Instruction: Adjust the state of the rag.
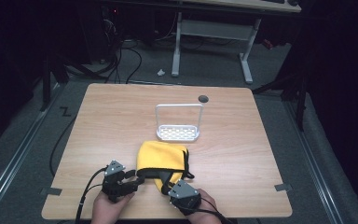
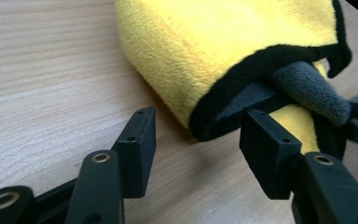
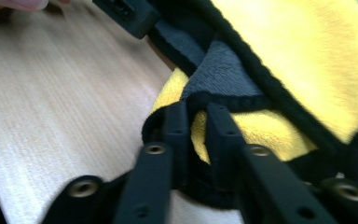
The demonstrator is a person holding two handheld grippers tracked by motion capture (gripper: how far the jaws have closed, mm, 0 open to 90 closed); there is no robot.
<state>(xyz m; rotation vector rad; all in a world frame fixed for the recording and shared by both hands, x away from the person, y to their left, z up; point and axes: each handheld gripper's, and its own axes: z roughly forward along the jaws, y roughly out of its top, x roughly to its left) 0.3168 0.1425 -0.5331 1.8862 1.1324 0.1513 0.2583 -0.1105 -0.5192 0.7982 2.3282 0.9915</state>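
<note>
My right gripper [image 3: 196,126] pinched narrow on yellow microfibre cloth [image 1: 162,160] black hem, seemingly gripped. My left gripper [image 2: 196,140] wide, cloth corner between jaws, untouched.

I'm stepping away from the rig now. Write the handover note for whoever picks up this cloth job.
Left tongs: open, jaws on either side of the near black-trimmed edge of the yellow cloth, not pinching it.
Right tongs: shut on the cloth's near corner, fabric pinched between the jaws.
Cloth: folded, yellow with a grey underside, lying on the wooden table close to the front edge. White rack stands just behind it, nothing hung on it.
Done: one corner gripped.
Left: close the left tongs on the edge, probably then lift the cloth.
</note>
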